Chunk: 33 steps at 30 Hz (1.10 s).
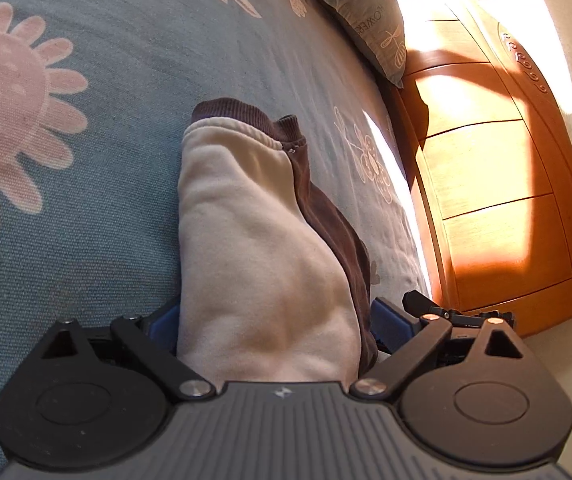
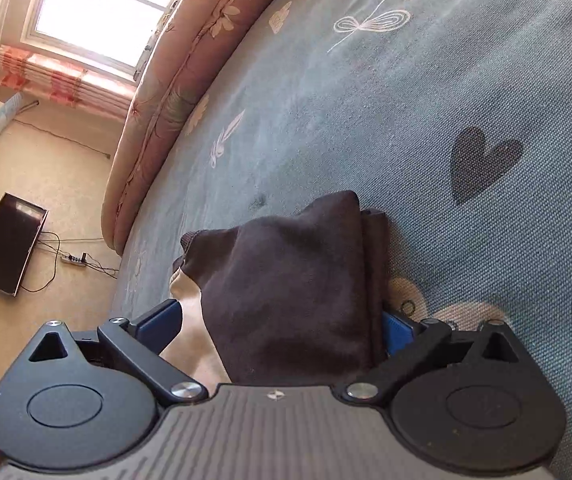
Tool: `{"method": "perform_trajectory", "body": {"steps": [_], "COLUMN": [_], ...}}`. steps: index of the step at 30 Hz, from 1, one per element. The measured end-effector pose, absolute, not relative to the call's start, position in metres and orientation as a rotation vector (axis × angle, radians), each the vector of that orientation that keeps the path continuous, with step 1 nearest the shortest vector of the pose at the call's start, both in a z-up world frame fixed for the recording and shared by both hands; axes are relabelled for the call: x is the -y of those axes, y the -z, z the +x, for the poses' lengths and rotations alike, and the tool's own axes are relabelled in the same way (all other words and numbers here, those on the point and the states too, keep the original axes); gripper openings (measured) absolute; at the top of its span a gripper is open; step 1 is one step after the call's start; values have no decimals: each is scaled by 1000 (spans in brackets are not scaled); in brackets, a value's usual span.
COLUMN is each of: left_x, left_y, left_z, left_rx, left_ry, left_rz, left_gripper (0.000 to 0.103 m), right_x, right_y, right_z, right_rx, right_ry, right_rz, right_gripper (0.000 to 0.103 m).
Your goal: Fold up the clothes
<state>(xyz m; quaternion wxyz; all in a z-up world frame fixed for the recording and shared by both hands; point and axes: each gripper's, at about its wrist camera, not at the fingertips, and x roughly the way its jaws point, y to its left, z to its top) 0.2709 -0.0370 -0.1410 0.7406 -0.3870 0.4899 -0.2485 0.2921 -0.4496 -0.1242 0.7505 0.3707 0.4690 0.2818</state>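
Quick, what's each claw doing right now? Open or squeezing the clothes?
Left gripper: open, with the cream and brown garment lying between its jaws.
Right gripper: open, with the garment's dark brown part between its jaws.

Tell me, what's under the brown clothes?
The brown garment lies on the blue flowered bedspread. Its cream lining shows where it is turned over. What the bedspread looks like right beneath it is covered.
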Motion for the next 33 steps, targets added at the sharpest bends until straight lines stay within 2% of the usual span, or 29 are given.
{"method": "perform_trajectory", "body": {"steps": [6,10,12,17,21,23,29,32,33], "left_x": [27,39,47,42,20,19,38,22,17], "left_y": [148,145,142,140,149,151,141,150,154], "left_z": [249,271,276,261,252,262,266,258,258], "left_rx": [-1096,-1094,-1098,-1107,-1096,-1094,-1074,-1074,-1080], "left_ry": [587,569,566,607,589,571,566,555,551], "left_rz": [-910,-895,-869,-859,-919,-955,-810,-844,-868], "left_gripper": [95,95,101,100,76,76,77,45,41], "right_x": [465,459,453,452,462,464,455,456,460], "right_y": [129,128,129,131,131,132,134,134,136], "right_z": [256,273,288,286,257,255,279,269,266], "right_rx": [-1076,-1080,-1068,-1074,-1074,-1075,-1048,-1025,-1019], "right_ry": [-708,-708,-715,-741,-784,-790,-751,-749,-746], "right_rz": [870,871,872,884,865,863,860,815,811], "right_gripper": [101,102,102,102,101,101,101,93,85]}}
